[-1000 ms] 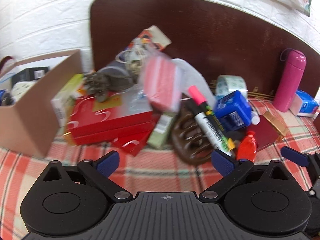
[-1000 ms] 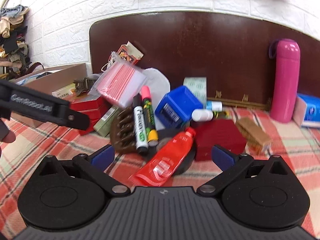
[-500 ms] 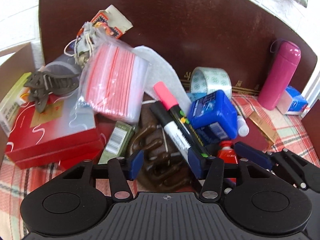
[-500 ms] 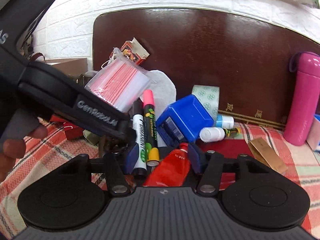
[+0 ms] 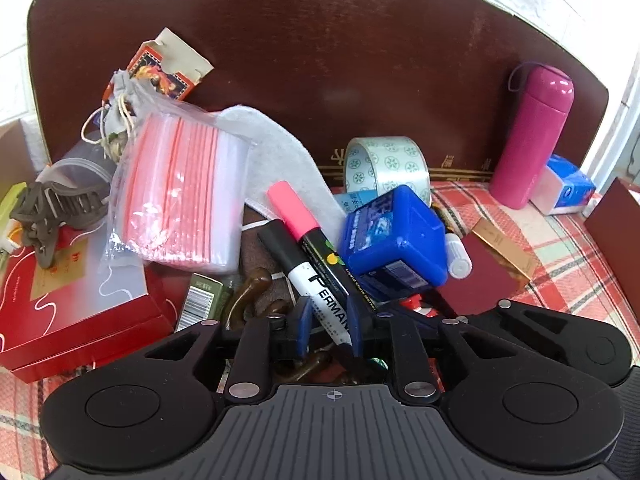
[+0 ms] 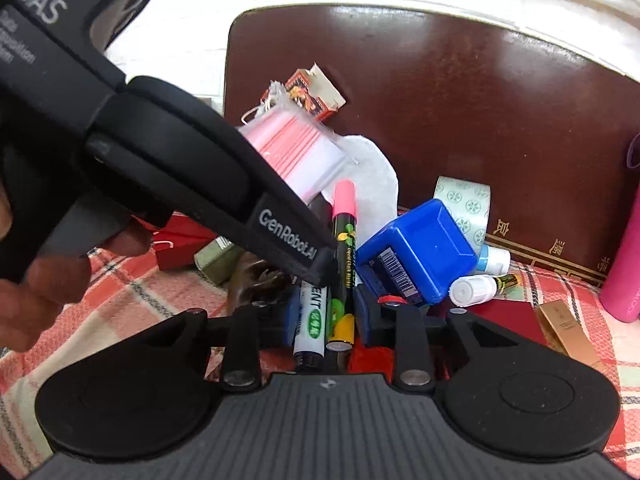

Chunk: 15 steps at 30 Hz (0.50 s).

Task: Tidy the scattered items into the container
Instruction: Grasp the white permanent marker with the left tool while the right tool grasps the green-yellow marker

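While the left claw (image 5: 329, 330) pinches the white permanent marker (image 5: 320, 296), the right claw (image 6: 322, 318) clamps that marker and the pink-capped one (image 6: 344, 240) together; just beyond sits a blue box (image 6: 416, 256), with tape (image 5: 386, 166) farther back.

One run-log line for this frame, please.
left gripper: shut on white marker | right gripper: straddles white marker and pink marker, grip unclear | phase: grasp

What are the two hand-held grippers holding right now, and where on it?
The left hand-held gripper is closed on the white permanent marker, at its printed barrel. The right hand-held gripper is closed around both markers' lower barrels, that one and the pink-capped marker.
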Motion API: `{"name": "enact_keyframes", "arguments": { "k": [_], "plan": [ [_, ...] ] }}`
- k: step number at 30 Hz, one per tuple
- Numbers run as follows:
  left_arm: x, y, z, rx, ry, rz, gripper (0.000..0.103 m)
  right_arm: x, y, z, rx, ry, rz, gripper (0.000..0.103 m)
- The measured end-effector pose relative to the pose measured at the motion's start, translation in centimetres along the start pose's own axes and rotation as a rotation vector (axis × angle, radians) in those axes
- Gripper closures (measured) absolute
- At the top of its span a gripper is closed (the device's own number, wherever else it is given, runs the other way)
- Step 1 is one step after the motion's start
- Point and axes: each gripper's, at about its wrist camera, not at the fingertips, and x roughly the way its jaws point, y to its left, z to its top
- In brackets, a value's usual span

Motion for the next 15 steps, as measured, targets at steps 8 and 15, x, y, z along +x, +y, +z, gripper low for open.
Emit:
{"name": "enact_keyframes", "arguments": {
  "k": [8, 15],
  "plan": [
    [0.1, 1.4, -0.4, -0.062, 0.017, -0.047, 0.082, 1.1, -0.5, 0.1, 0.048, 0.039, 0.009, 0.067],
    [-2.4, 1.7, -3.6, -0.107, 0.053, -0.047, 0.084, -2.0, 1.3, 0.1, 0.046, 0.060, 0.128, 0.088]
  ]
}}
